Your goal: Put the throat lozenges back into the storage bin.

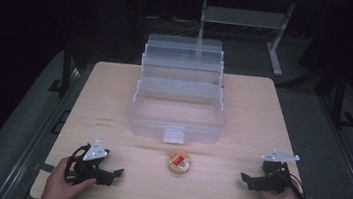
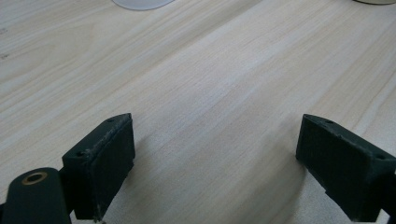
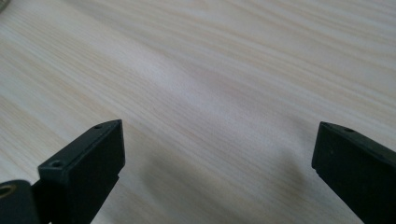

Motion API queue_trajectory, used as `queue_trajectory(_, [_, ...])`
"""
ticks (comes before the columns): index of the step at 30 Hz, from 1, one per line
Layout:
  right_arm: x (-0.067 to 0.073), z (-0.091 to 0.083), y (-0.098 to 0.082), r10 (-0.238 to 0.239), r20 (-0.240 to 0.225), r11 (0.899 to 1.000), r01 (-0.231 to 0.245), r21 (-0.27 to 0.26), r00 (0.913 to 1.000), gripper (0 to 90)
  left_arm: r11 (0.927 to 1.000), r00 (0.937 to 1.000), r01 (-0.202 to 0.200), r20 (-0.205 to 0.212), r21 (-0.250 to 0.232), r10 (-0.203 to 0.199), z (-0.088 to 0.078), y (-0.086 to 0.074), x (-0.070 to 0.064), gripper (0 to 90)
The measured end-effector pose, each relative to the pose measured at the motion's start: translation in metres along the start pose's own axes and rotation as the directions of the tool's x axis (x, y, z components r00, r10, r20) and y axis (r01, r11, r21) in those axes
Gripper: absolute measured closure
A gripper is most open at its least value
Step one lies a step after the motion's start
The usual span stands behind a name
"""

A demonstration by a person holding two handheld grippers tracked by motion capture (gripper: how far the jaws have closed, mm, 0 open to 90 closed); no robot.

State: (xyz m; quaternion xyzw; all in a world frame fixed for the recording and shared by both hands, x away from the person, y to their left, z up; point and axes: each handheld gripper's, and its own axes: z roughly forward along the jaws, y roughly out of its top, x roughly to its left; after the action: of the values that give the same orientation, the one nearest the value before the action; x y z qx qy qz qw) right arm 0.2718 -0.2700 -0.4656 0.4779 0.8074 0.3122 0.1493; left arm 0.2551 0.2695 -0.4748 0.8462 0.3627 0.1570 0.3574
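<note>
High view first: small round tub (image 1: 179,162) with a red and yellow top, lying on the wood counter (image 1: 243,112), near the front edge. Sits about midway between both tongs, touching neither. Just behind it, a big clear box (image 1: 177,114), lid up and trays folded back, its front latch facing the tub.

Left tongs (image 1: 116,173) resting low on the counter, well apart from the tub, pointing toward it. Spread wide in the left gripper view (image 2: 215,154), nothing but bare wood between.

Right tongs (image 1: 245,178) on the other side, also well apart from the tub, also pointing in at it. Spread wide too in the right gripper view (image 3: 217,158), holding nothing.

Likely next: going for the tub, maybe to put it in the box. Could go wrong like this: round and low, so easy to bump and send sliding or rolling away. Pinching too near the top could make it pop out. Coming in too low could scrape the wood. Lifting too little could knock it on the box's front wall.
</note>
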Motion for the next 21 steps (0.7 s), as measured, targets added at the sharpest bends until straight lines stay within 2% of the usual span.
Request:
queue_trajectory(9, [0.005,-0.003,0.011,-0.026,-0.036,1.000,0.026,-0.004,0.9990,2.3,1.0000,1.0000,0.000,0.000,0.000,0.000,0.000,0.000,0.000,10.7])
queue_trajectory(21, [0.012,-0.004,0.021,-0.047,-0.052,0.999,0.046,-0.010,0.9975,2.3,1.0000,1.0000,0.000,0.000,0.000,0.000,0.000,0.000,0.000,10.7])
